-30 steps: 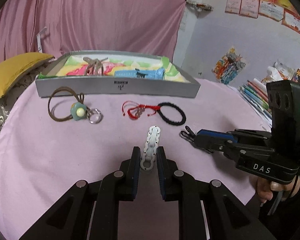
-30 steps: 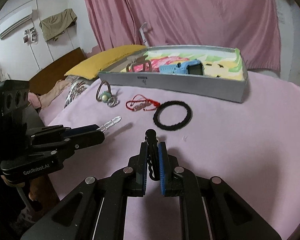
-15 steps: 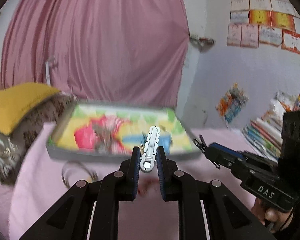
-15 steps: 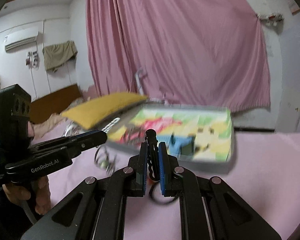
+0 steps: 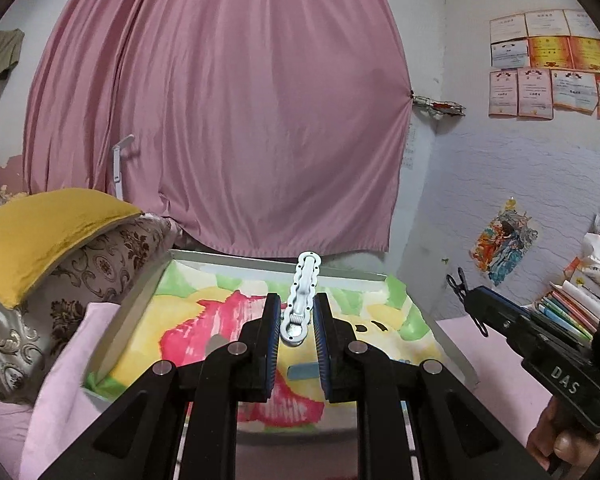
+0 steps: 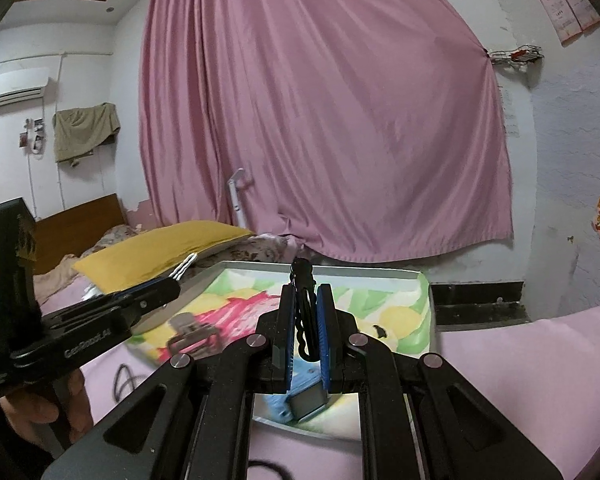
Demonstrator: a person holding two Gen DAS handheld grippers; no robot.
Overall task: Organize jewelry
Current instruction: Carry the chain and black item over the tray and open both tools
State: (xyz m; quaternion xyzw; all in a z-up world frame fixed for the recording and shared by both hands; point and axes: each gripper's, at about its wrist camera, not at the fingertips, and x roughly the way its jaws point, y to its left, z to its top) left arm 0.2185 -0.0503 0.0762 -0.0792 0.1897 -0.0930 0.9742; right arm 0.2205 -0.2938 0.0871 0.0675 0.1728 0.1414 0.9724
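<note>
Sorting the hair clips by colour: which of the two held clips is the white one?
The white clip is in the left gripper, with wavy edges. The right gripper holds the black clip.

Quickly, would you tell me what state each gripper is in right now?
Left gripper: shut on the white hair clip, over the tray.
Right gripper: shut on the black hair clip, also over the tray.
</note>
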